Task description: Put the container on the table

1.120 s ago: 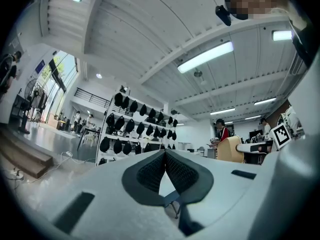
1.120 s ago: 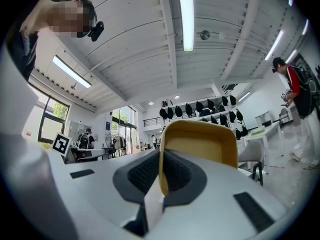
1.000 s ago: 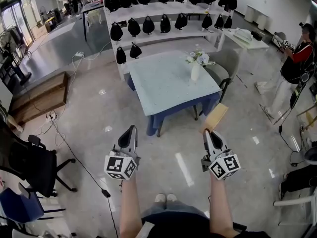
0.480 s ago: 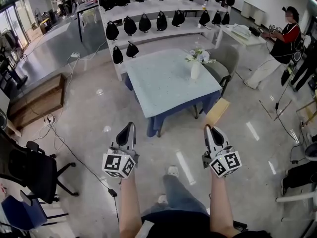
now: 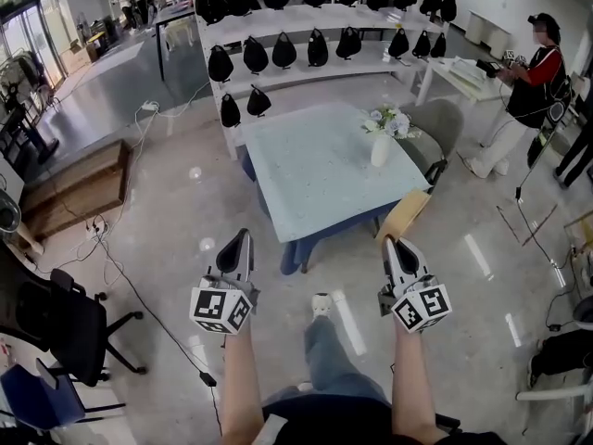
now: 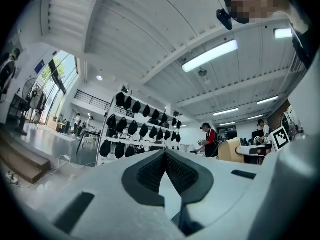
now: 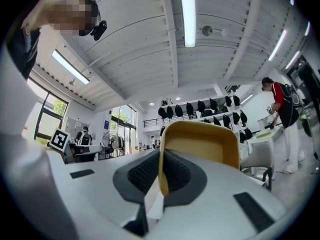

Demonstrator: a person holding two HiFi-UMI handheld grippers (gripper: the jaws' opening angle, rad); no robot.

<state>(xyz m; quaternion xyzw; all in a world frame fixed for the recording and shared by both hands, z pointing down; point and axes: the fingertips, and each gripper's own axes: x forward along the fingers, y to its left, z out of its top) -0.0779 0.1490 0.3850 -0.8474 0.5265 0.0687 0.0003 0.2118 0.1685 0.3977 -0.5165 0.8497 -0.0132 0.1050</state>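
Observation:
A tan, open-topped container (image 5: 404, 215) (image 7: 202, 144) hangs in front of my right gripper (image 5: 390, 241) (image 7: 160, 171), whose pads are shut on its left rim. The container hovers above the floor, just off the near right corner of the pale blue table (image 5: 315, 170). My left gripper (image 5: 243, 238) (image 6: 164, 170) is shut with nothing in it, level with the right one and short of the table's near edge. A white vase of flowers (image 5: 381, 146) stands on the table's right side.
White shelves with black bags (image 5: 287, 49) run behind the table, and a grey chair (image 5: 435, 128) sits at its right. A person (image 5: 533, 91) stands at a white desk far right. Black office chairs (image 5: 65, 318) and a floor cable (image 5: 139, 286) lie to my left.
Both grippers and the held container have come closer to the table. The table now sits nearer and more to the right in the head view. My leg has stepped forward.

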